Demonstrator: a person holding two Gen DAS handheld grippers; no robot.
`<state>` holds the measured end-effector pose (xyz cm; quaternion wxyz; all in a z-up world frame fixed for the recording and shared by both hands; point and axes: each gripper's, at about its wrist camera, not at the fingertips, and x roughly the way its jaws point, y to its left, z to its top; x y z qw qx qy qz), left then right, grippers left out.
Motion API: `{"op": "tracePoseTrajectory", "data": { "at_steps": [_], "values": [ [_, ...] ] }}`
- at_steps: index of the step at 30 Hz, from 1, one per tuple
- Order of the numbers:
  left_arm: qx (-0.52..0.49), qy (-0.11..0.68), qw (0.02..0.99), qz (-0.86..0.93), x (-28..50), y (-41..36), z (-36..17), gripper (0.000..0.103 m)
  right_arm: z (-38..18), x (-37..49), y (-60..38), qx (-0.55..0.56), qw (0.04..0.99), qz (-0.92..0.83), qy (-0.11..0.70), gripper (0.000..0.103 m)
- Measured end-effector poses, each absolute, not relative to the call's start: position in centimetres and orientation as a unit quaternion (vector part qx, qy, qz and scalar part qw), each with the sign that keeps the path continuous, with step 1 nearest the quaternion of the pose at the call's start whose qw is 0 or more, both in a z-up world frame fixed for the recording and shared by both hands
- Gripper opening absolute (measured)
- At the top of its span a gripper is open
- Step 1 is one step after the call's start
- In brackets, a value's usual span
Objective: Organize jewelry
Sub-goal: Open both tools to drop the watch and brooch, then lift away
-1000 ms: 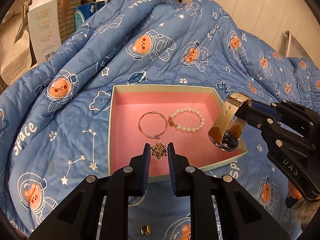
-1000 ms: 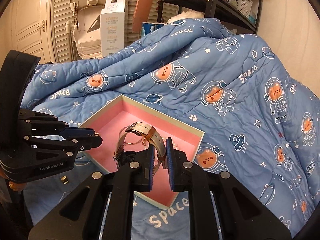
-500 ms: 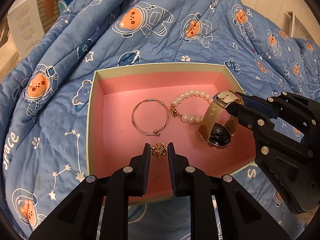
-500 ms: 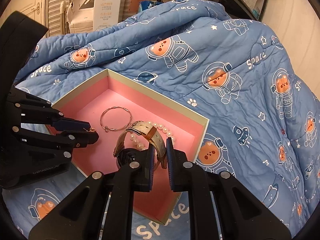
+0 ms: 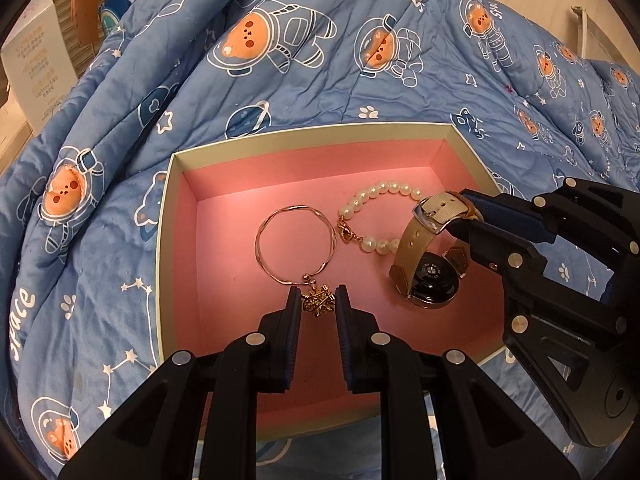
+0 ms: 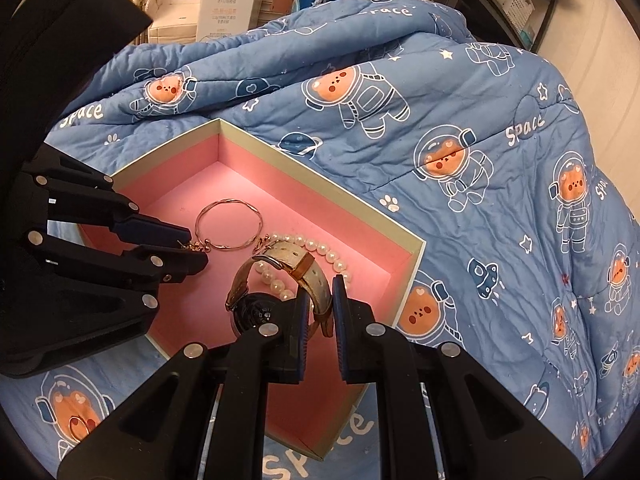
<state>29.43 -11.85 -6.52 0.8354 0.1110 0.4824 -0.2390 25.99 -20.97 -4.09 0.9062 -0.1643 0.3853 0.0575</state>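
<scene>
A shallow box with a pink inside (image 5: pixel 192 264) (image 6: pixel 360 240) lies on the bed. In it lie a gold bangle (image 5: pixel 295 246) (image 6: pixel 229 224) and a pearl bracelet (image 5: pixel 380 216) (image 6: pixel 320 252). My left gripper (image 5: pixel 318 304) (image 6: pixel 196 250) is shut on a small gold snowflake ornament (image 5: pixel 318 303), held low over the box floor beside the bangle. My right gripper (image 6: pixel 320 304) (image 5: pixel 464 216) is shut on the beige strap of a wristwatch (image 5: pixel 424 264) (image 6: pixel 280 280). The watch's dark case rests on or just above the box floor at the right.
A blue quilt with astronaut bears (image 5: pixel 320 60) (image 6: pixel 440 120) covers the bed around the box. A gold ring (image 6: pixel 78 426) lies on the quilt in front of the box. A white carton (image 6: pixel 224 4) and shelves stand behind the bed.
Both grippers have moved forward and down into the box. The watch has come from the box's right edge to its floor. The snowflake ornament now sits beside the bangle.
</scene>
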Motion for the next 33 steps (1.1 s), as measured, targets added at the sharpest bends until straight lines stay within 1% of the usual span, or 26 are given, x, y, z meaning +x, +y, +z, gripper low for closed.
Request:
{"op": "tracePoseTrajectory", "data": {
  "at_steps": [2, 4, 6, 8, 10, 11, 12, 13, 16, 17, 18, 19, 22, 24, 28, 33],
  "values": [
    [0.115, 0.478, 0.837, -0.240, 29.2, -11.9, -6.3, 0.021, -4.0, 26.0, -20.9, -0.165, 0.907, 0.059, 0.384, 0.012],
    [0.117, 0.470, 0.843, -0.235, 28.8, -11.5, -5.9, 0.038, -4.1, 25.8, -20.8, -0.169, 0.906, 0.058, 0.383, 0.012],
    [0.118, 0.458, 0.850, -0.232, 28.3, -11.1, -5.3, 0.046, -4.1, 25.7, -20.7, -0.173, 0.906, 0.059, 0.382, 0.013],
    [0.115, 0.451, 0.854, -0.234, 27.9, -10.7, -4.7, 0.050, -4.1, 25.4, -20.7, -0.177, 0.905, 0.061, 0.383, 0.016],
    [0.113, 0.441, 0.859, -0.235, 27.2, -10.0, -4.0, 0.057, -4.1, 25.1, -20.6, -0.186, 0.903, 0.058, 0.382, 0.024],
    [0.114, 0.434, 0.862, -0.234, 26.8, -9.7, -3.5, 0.059, -4.0, 24.9, -20.5, -0.191, 0.904, 0.055, 0.380, 0.031],
    [0.114, 0.428, 0.866, -0.233, 26.5, -9.2, -3.2, 0.063, -3.9, 24.6, -20.5, -0.197, 0.904, 0.050, 0.375, 0.038],
    [0.114, 0.422, 0.869, -0.229, 26.2, -8.6, -2.8, 0.067, -3.7, 24.3, -20.4, -0.202, 0.905, 0.048, 0.371, 0.041],
    [0.099, 0.408, 0.881, -0.219, 25.3, -7.1, -1.7, 0.071, -3.3, 23.7, -20.3, -0.208, 0.906, 0.053, 0.365, 0.052],
    [0.093, 0.405, 0.883, -0.217, 24.9, -6.6, -1.4, 0.073, -3.1, 23.4, -20.2, -0.211, 0.906, 0.051, 0.363, 0.061],
    [0.089, 0.401, 0.886, -0.215, 24.6, -6.2, -1.1, 0.079, -2.8, 23.1, -20.2, -0.214, 0.908, 0.046, 0.358, 0.064],
    [0.086, 0.396, 0.890, -0.210, 24.1, -5.6, -0.9, 0.084, -2.5, 22.8, -20.2, -0.215, 0.909, 0.041, 0.354, 0.065],
    [0.079, 0.389, 0.896, -0.201, 22.8, -4.5, -0.9, 0.088, -1.8, 21.7, -20.3, -0.204, 0.912, 0.044, 0.352, 0.066],
    [0.080, 0.392, 0.895, -0.195, 22.0, -4.1, -1.3, 0.089, -1.6, 21.1, -20.2, -0.204, 0.912, 0.043, 0.353, 0.071],
    [0.098, 0.391, 0.897, -0.179, 20.3, -3.4, -2.2, 0.092, -1.1, 20.0, -20.4, -0.191, 0.914, 0.036, 0.357, 0.071],
    [0.092, 0.395, 0.898, -0.169, 18.6, -2.8, -3.1, 0.094, 0.0, 18.2, -21.3, -0.126, 0.925, 0.041, 0.358, 0.071]
  ]
}}
